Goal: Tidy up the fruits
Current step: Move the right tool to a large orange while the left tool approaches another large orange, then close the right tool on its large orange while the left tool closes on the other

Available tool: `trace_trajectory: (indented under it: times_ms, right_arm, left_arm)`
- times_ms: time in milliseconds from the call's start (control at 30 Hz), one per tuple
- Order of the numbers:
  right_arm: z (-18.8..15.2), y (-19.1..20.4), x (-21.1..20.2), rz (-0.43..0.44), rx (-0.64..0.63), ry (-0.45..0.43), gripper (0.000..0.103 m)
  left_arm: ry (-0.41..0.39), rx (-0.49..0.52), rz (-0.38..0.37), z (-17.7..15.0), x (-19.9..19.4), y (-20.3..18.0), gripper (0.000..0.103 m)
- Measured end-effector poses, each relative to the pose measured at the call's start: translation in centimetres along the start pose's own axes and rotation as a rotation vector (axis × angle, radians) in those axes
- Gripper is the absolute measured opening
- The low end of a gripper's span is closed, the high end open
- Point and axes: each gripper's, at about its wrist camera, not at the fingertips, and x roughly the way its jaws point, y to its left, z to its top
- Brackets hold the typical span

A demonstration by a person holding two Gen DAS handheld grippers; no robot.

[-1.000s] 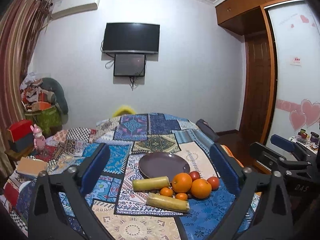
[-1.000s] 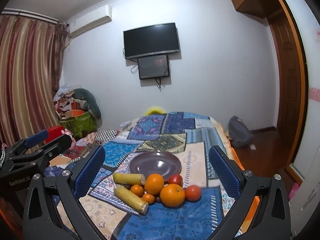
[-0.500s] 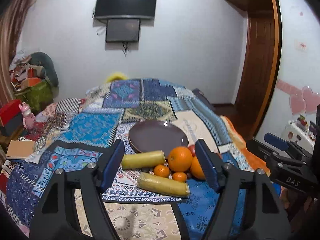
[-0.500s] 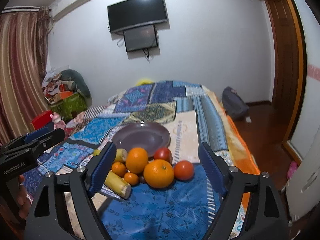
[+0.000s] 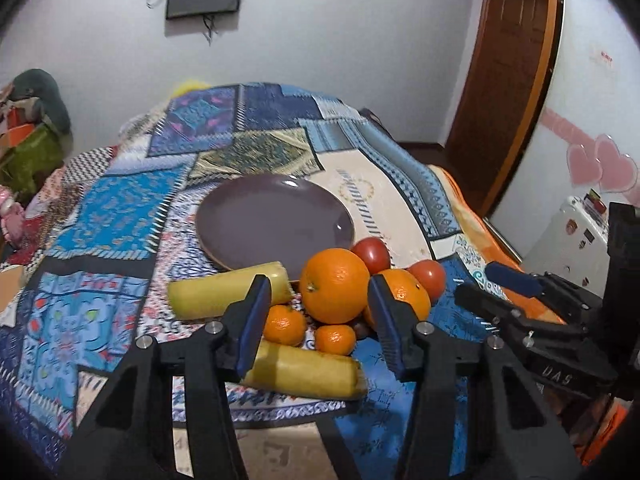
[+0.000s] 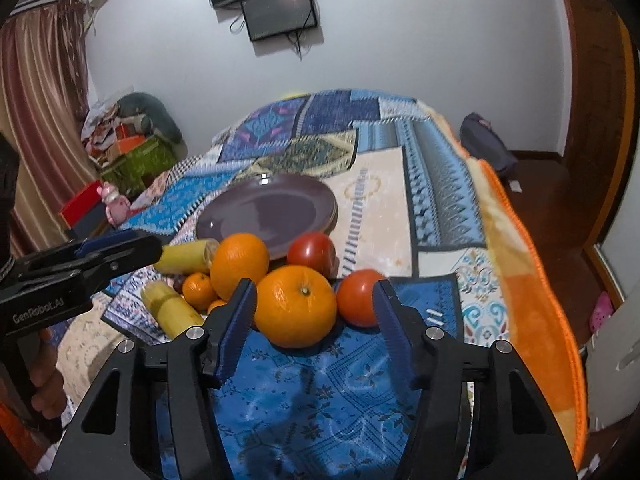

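Both tongs apart, closing in on the fruit heap below an empty plate

The bed (image 5: 120, 216), under its patchwork cover, fills the middle of both views; the purple plate (image 5: 256, 216) sits centre frame with nothing on it, and every fruit lies just below it, off the rim. The left tongs (image 5: 318, 316) stand open around the rear orange (image 5: 334, 284), above 2 yellow cobs (image 5: 304, 374) and 2 small tangerines (image 5: 284, 324). The right tongs (image 6: 312, 316) stand open, framing the front orange (image 6: 296, 306), with 1 tomato (image 6: 360, 298) touching its right side. Best judged: centre each orange between the blue pads, close gently at its widest girth, and lift straight up so neighbours stay put.
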Motion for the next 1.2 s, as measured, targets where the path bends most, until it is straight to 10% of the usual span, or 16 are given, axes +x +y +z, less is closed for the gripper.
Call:
trace_trajectory:
  times_ms: [533,1200]
  right_arm:
    - [-1.0,0.5,4.9,0.073,0.012,0.176,0.059]
    - [-0.8,-0.5,5.4,0.088,0.038,0.197,0.066]
  left_arm:
    - [0.097,-0.005,-0.035,-1.2,3.6,0.3,0.05]
    - [0.165,-0.013,-0.079,-0.6,6.4,-0.1,0.05]
